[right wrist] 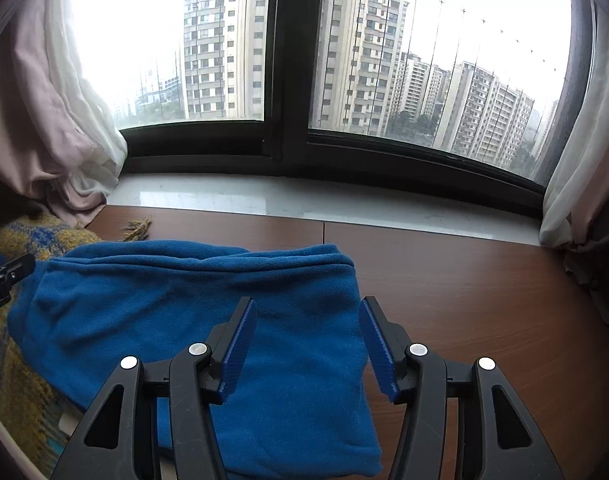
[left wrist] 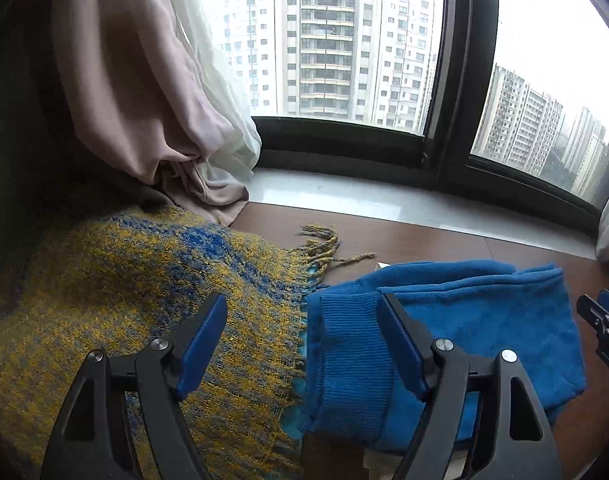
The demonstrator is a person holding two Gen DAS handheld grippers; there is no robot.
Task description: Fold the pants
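Blue fleece pants (right wrist: 192, 320) lie folded in a bundle on a brown wooden table (right wrist: 464, 280), their ribbed cuff end (left wrist: 344, 360) touching a yellow-and-blue fringed blanket (left wrist: 124, 280). The left gripper (left wrist: 304, 344) and right gripper (right wrist: 308, 344) hover over the fabric, jaws spread, holding nothing. Beyond the windowsill (right wrist: 304, 200), apartment towers.
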